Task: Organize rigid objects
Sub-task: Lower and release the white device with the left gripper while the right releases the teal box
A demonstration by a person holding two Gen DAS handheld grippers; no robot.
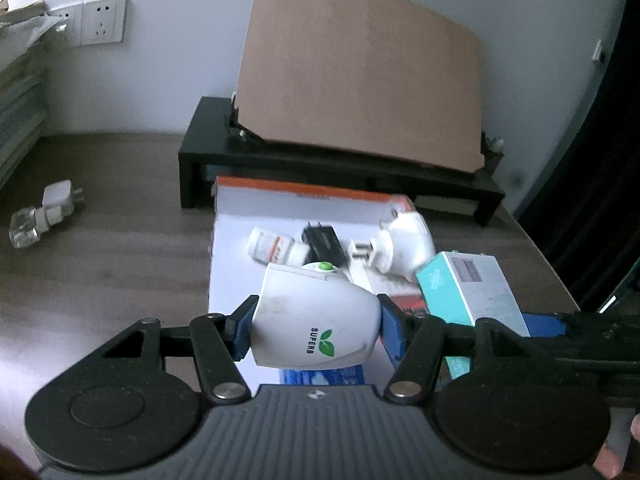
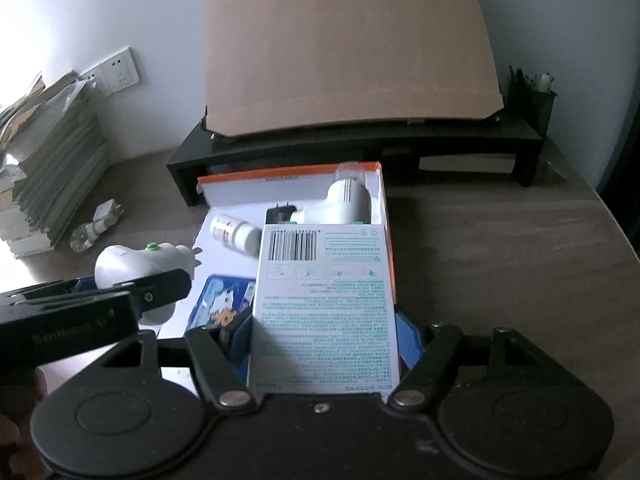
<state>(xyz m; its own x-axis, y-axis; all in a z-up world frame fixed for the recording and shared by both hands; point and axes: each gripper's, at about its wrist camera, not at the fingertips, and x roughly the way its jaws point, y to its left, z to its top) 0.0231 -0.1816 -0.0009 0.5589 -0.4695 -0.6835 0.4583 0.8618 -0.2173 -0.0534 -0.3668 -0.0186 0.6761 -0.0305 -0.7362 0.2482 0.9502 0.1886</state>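
Note:
My left gripper (image 1: 316,330) is shut on a white plug-in device (image 1: 316,320) marked SUPERB, with a green button on top; its blue pads press on both sides. The device (image 2: 136,264) hangs over the left part of a flat white box with an orange edge (image 1: 236,248). My right gripper (image 2: 326,338) is shut on a white and teal carton (image 2: 326,308) with a barcode, held over the right part of that flat box (image 2: 224,196). On the flat box lie a small white bottle (image 2: 236,236), a black charger (image 2: 280,214), a white plug adapter (image 2: 348,200) and a blue pack (image 2: 224,300).
A black desk riser (image 2: 360,148) with a cardboard sheet (image 2: 352,48) leaning on it stands behind. A pile of books (image 2: 52,184) and wall sockets (image 2: 120,70) are at the left, with a white charger (image 1: 60,200) on the wooden desk. A pen holder (image 2: 540,100) stands at the right.

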